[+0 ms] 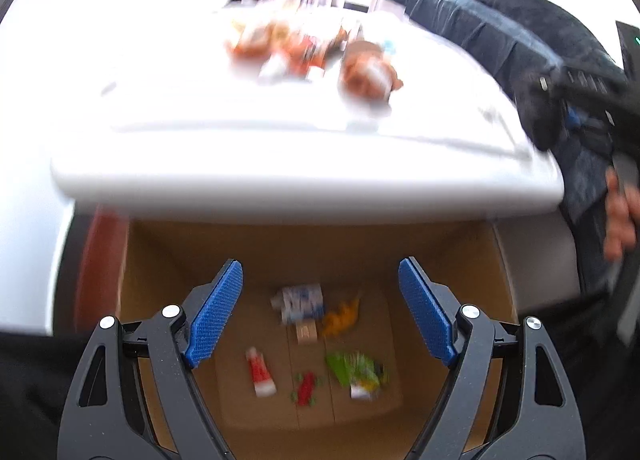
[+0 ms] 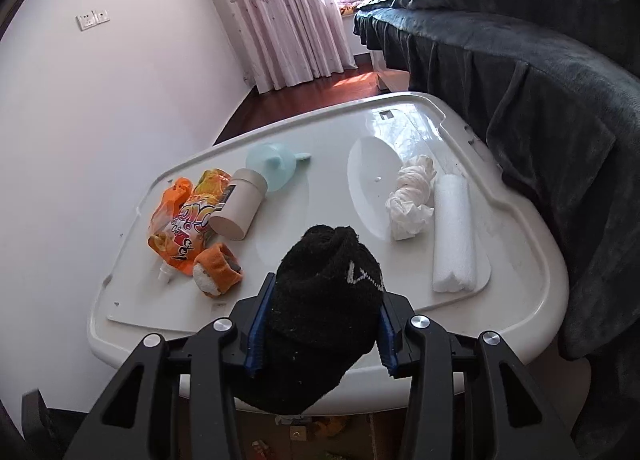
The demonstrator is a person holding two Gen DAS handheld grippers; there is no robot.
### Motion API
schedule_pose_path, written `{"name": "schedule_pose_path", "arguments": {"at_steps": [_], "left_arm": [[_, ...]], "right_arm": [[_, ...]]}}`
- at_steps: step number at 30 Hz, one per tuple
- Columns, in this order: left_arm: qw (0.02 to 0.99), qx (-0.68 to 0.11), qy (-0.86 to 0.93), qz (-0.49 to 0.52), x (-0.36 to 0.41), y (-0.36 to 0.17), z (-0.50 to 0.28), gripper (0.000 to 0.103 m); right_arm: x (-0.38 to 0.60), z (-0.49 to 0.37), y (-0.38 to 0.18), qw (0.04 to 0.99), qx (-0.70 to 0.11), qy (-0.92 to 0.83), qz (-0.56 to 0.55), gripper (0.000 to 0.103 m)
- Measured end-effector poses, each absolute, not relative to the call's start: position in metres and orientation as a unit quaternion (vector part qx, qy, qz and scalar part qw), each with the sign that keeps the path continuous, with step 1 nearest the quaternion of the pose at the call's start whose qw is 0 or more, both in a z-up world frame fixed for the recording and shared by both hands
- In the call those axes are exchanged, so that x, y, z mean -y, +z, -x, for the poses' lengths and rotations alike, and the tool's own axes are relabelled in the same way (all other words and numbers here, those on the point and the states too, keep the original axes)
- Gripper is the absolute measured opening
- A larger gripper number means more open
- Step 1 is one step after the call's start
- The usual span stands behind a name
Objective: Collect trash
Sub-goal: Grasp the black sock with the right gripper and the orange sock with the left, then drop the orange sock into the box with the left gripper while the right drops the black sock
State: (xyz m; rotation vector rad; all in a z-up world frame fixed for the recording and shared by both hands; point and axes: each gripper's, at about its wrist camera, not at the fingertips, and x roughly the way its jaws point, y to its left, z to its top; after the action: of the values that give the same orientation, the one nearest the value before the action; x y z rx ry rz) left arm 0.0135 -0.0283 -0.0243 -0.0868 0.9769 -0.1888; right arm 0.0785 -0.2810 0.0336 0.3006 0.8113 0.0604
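A black sock point(image 2: 324, 300) is being squeezed between the blue pads of the right gripper point(image 2: 320, 334); it is being held over the near edge of the white table point(image 2: 328, 196); the left gripper point(image 1: 320, 312) is being held wide open with nothing in it, above a cardboard box point(image 1: 312, 248) under the table; small wrappers point(image 1: 352, 370) are lying in the box; an orange snack bag point(image 2: 180, 226), a paper cup point(image 2: 238, 208), a crumpled tissue point(image 2: 410, 200) and an orange sock point(image 2: 218, 270) are being left on the table.
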Motion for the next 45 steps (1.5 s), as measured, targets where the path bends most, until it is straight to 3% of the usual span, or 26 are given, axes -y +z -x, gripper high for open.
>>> {"name": "schedule_pose_path", "arguments": {"at_steps": [8,20,21,23,26,45], "left_arm": [[0.895,-0.438,-0.07,0.039,0.074,0.0,-0.102,0.079],[0.891,-0.451,-0.024,0.039,0.111,-0.02,-0.179,0.079],[0.889,-0.456,-0.015,0.033,0.113,-0.027,-0.185,0.077],[0.889,-0.457,0.001,0.02,0.114,-0.038,-0.192,0.041],[0.902,-0.431,-0.004,-0.007,0.117,-0.038,-0.185,0.031],[0.921,-0.384,-0.03,-0.05,0.073,0.034,-0.072,0.028]], "right_arm": [[0.307,-0.073,0.05,0.925,-0.363,-0.028,-0.111,0.044],[0.316,-0.076,0.047,0.922,-0.362,-0.017,-0.137,0.044],[0.315,-0.077,0.048,0.922,-0.362,-0.015,-0.137,0.044],[0.313,-0.078,0.049,0.923,-0.36,-0.012,-0.135,0.044],[0.311,-0.079,0.048,0.922,-0.363,-0.009,-0.133,0.044],[0.266,-0.062,0.042,0.919,-0.37,0.058,-0.123,0.044]]}}
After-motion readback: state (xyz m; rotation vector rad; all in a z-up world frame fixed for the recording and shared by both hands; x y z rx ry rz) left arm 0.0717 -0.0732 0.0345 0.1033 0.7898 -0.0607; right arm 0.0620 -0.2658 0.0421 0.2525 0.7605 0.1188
